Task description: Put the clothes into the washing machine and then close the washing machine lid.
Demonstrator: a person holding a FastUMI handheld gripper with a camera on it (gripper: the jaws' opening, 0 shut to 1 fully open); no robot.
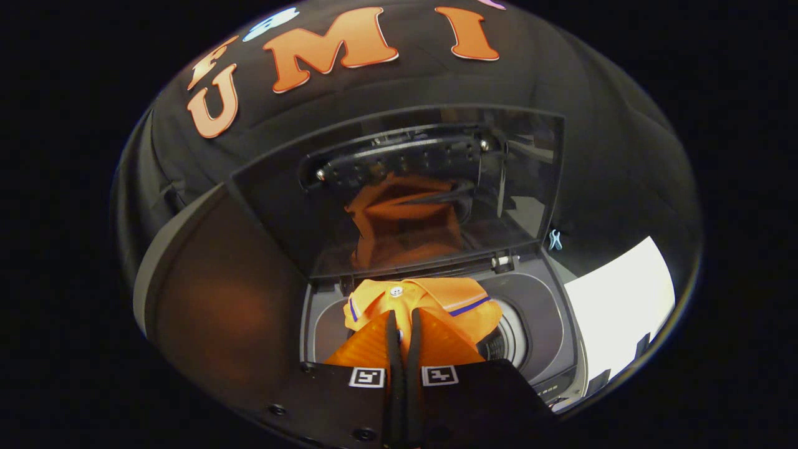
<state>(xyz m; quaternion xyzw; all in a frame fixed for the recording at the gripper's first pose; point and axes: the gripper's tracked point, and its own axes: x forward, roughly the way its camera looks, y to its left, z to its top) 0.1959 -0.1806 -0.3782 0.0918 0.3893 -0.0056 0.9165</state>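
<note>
Black booth cloth backs the raised glass lid (399,187) at frame centre. Gripper (403,324), fingers nearly together, pinches the orange shirt (430,299) above the washing machine (542,324) drum opening, lower centre. Risk: collar draping over the rim, likely fouling lid closure.

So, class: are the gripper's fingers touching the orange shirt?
Touching. The gripper view shows both fingers nearly closed on a fold of the orange shirt, held above the washing machine opening.
</note>
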